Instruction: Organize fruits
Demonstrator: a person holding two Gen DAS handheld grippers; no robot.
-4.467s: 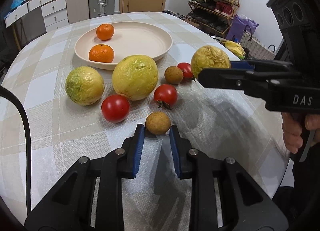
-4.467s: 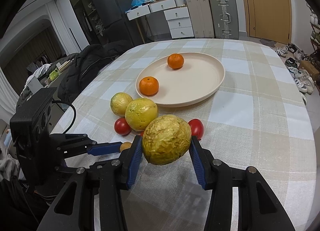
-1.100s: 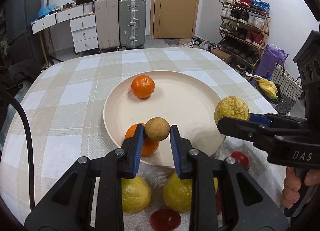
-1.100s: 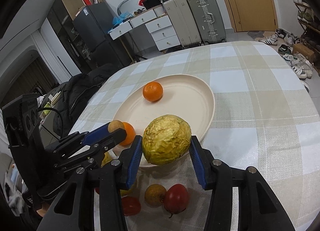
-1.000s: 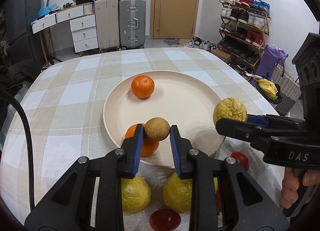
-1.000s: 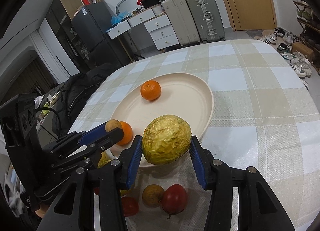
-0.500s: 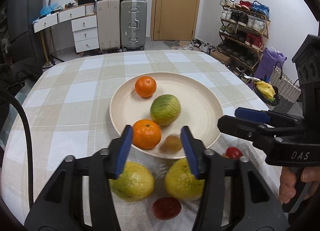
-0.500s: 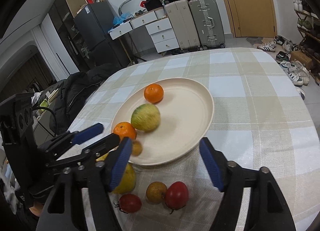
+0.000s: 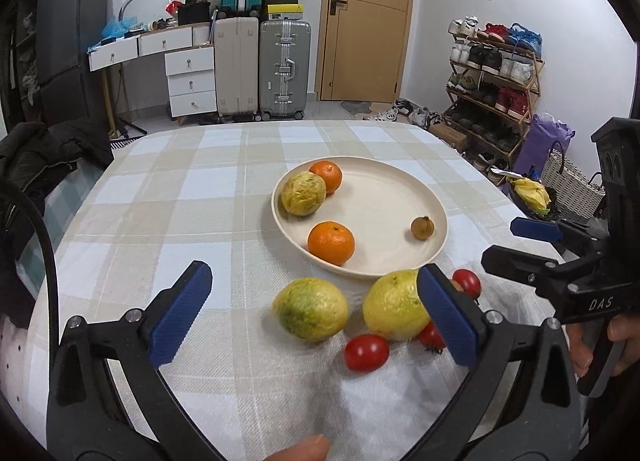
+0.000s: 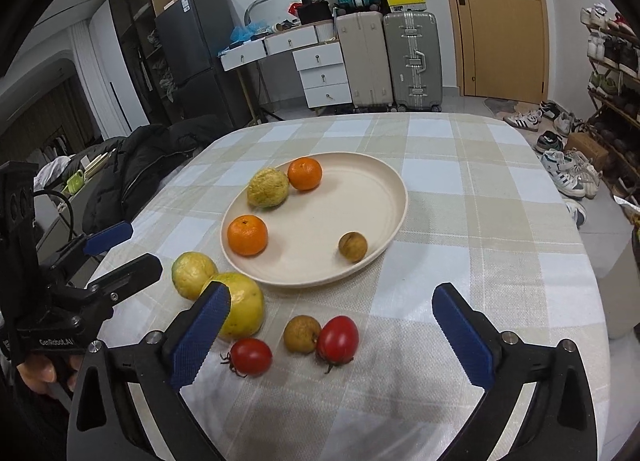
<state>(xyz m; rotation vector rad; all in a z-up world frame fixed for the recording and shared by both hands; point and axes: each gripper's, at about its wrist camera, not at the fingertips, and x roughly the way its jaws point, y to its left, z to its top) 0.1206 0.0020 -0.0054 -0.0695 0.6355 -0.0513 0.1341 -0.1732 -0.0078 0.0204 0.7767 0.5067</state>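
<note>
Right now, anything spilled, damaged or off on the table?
Nothing stands out. Four fruits sit inside the plate; the rest lie on the tablecloth near it. Left gripper and right gripper, just opened, hold nothing.

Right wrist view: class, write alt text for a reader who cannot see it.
A cream plate holds two oranges, a wrinkled yellow fruit and a small brown fruit; open right tongs frame two tomatoes below.

The right hand-held gripper (image 10: 328, 335) has just been opening and stands wide with nothing between its jaws. Beyond it the cream plate (image 10: 384, 197) holds two oranges, a wrinkled yellow fruit (image 10: 267, 187) and a small brown fruit (image 10: 352, 246). Nearer than the plate lie two tomatoes on the table (image 10: 480, 221).
</note>
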